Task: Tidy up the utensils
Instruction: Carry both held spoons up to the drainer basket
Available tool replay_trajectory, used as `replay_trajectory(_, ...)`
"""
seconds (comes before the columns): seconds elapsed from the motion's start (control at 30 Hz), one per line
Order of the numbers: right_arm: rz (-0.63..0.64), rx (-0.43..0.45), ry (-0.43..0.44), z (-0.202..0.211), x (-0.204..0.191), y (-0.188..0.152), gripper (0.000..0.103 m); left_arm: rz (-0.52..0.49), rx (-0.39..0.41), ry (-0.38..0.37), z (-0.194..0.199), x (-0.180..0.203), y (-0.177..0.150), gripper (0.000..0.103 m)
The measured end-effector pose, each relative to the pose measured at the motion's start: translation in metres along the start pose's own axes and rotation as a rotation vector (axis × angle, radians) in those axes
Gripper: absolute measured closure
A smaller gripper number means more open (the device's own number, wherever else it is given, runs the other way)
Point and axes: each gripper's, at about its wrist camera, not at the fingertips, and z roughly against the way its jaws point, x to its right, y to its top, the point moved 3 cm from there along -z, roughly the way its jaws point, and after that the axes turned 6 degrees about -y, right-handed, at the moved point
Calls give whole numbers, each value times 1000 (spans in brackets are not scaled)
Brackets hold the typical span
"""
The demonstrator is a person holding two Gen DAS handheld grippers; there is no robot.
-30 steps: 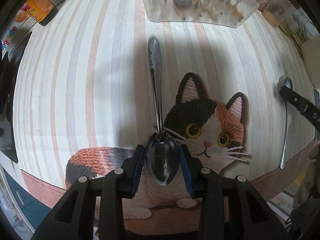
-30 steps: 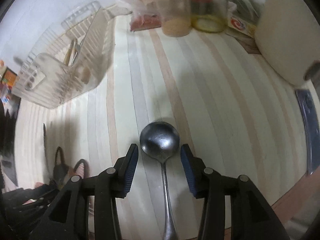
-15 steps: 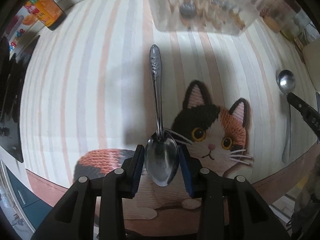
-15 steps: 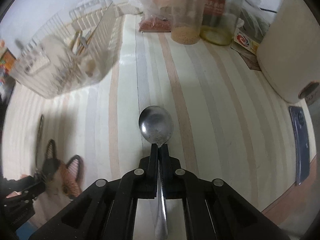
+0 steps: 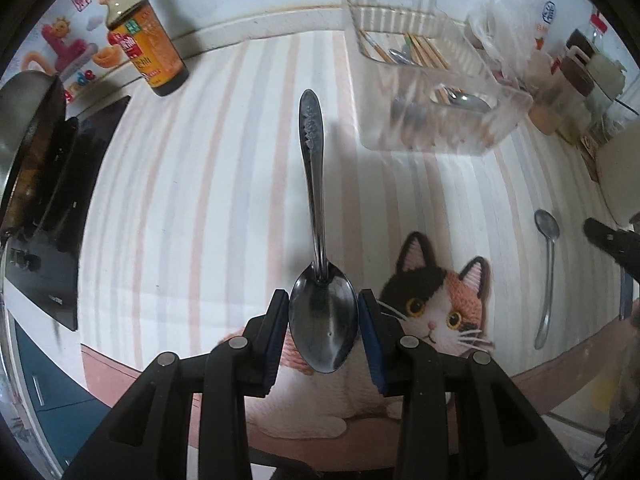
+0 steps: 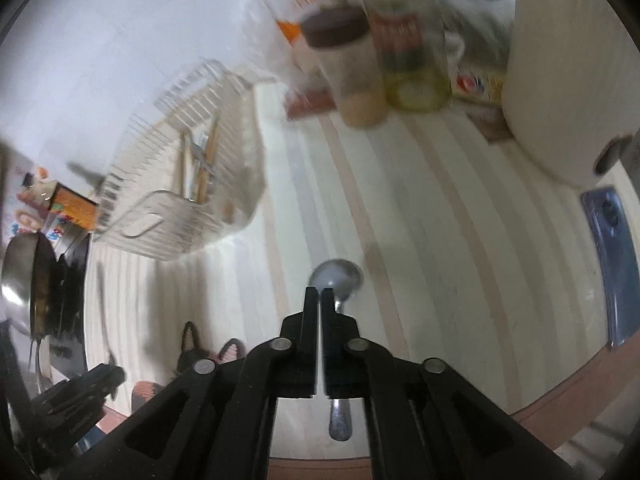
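My left gripper [image 5: 323, 304] is shut on the bowl of a steel spoon [image 5: 322, 328], held in the air above a cat-shaped knitted mat [image 5: 436, 304], handle pointing away. A second spoon [image 5: 547, 264] lies flat on the striped tabletop. In the right wrist view that second spoon [image 6: 338, 278] shows just behind my right gripper [image 6: 320, 292]. Its jaws stand almost together and are opening, with nothing between them. A clear plastic utensil basket [image 5: 440, 128] with chopsticks and spoons stands at the back, and the same basket [image 6: 168, 224] appears left in the right wrist view.
A brown sauce bottle [image 5: 148, 52], a pan [image 5: 28, 120] and a black stovetop [image 5: 60, 208] are at the left. Jars [image 6: 360, 68], a large white appliance [image 6: 560, 80] and a blue phone [image 6: 612, 264] line the right. The table's front edge runs close below.
The left gripper has risen with its spoon, so more of the table shows. The right gripper closed over the second spoon's neck, then lifted off; that spoon stays on the table.
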Motion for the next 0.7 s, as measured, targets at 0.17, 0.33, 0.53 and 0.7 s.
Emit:
replay_trajectory(0.17, 13, -68, -49, -35, -5, -1, 42, 18, -13, 32, -11, -9, 3, 71)
replay_trajectory(0.33, 98, -44, -173, -58, -20, -11, 75, 23, -29, 58, -28, -14, 2, 71)
replay_trajectory(0.53, 106, -34, -236, -60, -23, -13, 102, 27, -24, 54, -29, -17, 2, 71)
replay_trajectory(0.7, 64, 15, -175, -34, -21, -9, 102, 30, 21, 46, -8, -21, 8, 71)
